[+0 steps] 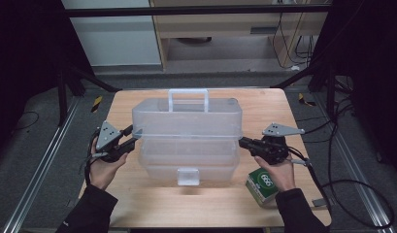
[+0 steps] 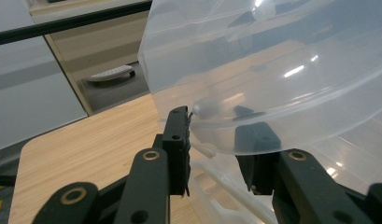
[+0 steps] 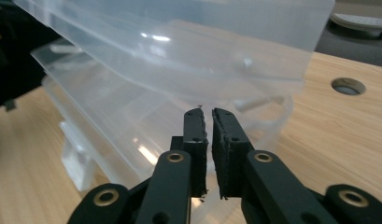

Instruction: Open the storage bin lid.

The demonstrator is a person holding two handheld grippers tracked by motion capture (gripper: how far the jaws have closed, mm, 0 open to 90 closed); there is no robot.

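A clear plastic storage box stands mid-table. Its lid (image 1: 186,116), with a handle (image 1: 188,97) on top, is raised above the base (image 1: 186,160). My left gripper (image 1: 130,137) is at the lid's left end and stands open. In the left gripper view the lid's rounded rim (image 2: 272,93) lies over the gripper's (image 2: 216,140) spread jaws, and the far jaw shows through the plastic. My right gripper (image 1: 242,141) is at the box's right end. In the right gripper view this gripper (image 3: 206,114) is shut, with its tips just under the lid's edge (image 3: 188,60) and nothing seen between them.
A small green carton (image 1: 262,185) marked 666 lies on the wooden table (image 1: 152,199) under the right hand. The box's front latch (image 1: 188,176) faces the person. A round hole (image 3: 348,86) sits in the tabletop beyond the box. Cables trail off the right side.
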